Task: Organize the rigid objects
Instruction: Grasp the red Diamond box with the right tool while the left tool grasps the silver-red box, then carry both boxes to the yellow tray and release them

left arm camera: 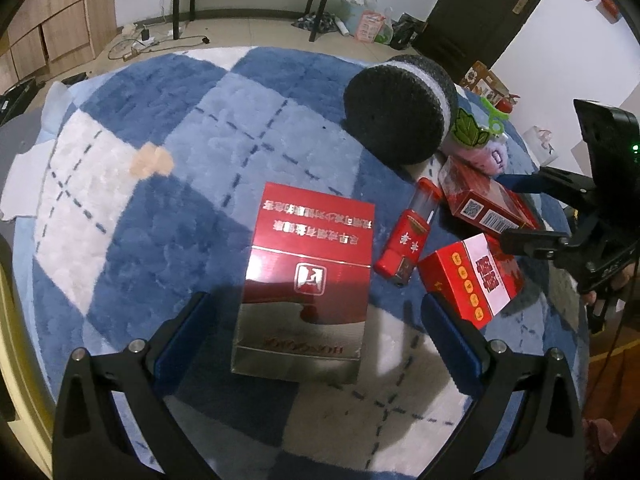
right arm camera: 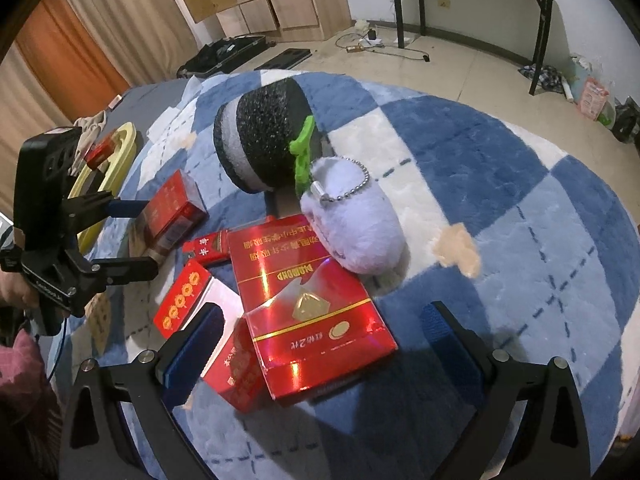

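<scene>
L gripper [left arm camera: 316, 344] jaws apart, straddling the glossy red-and-silver cigarette pack [left arm camera: 306, 284] lying flat mid-rug on the blue-and-white checked plush rug [left arm camera: 160, 128]; pads not touching it, looks lined up for a pick. R gripper [right arm camera: 324, 344] jaws wide apart over the shiny red DIAMOND cigarette pack [right arm camera: 316, 308], which leans on a red pack with white band and gold coins [right arm camera: 200, 320], so it sits tilted; no pad contact, prob. pre-grasp. Cluster near the rug's edge: small red lighter-shaped box [right arm camera: 206, 249], red pack w/ QR code [left arm camera: 486, 204], black-and-white foam cylinder [right arm camera: 260, 140], lilac fluffy keychain pouch [right arm camera: 356, 224] touching the DIAMOND pack. Yellow ring tray [right arm camera: 116, 164] off-rug, maybe the drop spot; unclear.
</scene>
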The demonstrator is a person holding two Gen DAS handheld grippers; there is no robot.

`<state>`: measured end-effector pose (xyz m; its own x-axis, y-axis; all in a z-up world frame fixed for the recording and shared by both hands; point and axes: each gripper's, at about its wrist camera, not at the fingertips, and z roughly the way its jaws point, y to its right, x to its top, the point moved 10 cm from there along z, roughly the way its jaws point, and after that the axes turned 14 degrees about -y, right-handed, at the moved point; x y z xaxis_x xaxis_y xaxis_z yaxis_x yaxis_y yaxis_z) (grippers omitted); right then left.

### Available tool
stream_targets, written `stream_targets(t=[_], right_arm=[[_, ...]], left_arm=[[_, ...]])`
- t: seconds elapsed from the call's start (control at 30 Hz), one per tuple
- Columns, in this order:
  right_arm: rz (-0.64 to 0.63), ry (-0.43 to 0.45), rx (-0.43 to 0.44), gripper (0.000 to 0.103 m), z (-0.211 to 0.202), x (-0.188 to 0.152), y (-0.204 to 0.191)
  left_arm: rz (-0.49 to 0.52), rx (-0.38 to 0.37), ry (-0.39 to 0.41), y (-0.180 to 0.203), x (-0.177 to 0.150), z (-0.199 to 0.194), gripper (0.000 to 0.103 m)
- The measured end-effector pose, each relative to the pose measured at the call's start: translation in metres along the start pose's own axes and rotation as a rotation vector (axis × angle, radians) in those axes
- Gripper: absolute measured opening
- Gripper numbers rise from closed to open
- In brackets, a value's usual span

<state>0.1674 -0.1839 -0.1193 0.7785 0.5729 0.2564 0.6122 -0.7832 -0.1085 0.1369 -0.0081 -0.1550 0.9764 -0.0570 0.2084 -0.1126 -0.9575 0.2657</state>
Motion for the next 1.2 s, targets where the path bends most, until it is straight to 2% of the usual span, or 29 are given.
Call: stream_targets(t=[0.17,0.27,0.33,0.4,0.7,1.2], right_arm=[[-0.003,-0.007,-0.023,0.092,0.006,0.004,0.001],[0.005,-0.005,-0.025,0.085,0.007,0.004,0.001],[-0.003,-0.002,-0.021,0.071,0.006,0.004,-0.001],[-0.012,0.007,-0.030,0.070,0.004,0.004,-0.001],[-0.013,0.021,-0.049,0.067,-0.016,-0.006,-0.002],[-0.012,0.049,-0.066,0.061,-0.072,-0.043,-0.012]], left_arm=[[-0.013,0.004,0.007,-0.001,0.002,0.001,0.096],[-0.010,0.026,0.010,-0.001,0.001,0.001,0.086],[0.002,0.056,0.017,0.000,0.000,0.000,0.070],[0.000,0.091,0.023,-0.001,0.000,-0.001,0.060],[0.007,0.094,0.037,-0.002,-0.008,-0.011,0.060],[0.025,0.118,0.103,-0.006,-0.018,-0.064,0.060]])
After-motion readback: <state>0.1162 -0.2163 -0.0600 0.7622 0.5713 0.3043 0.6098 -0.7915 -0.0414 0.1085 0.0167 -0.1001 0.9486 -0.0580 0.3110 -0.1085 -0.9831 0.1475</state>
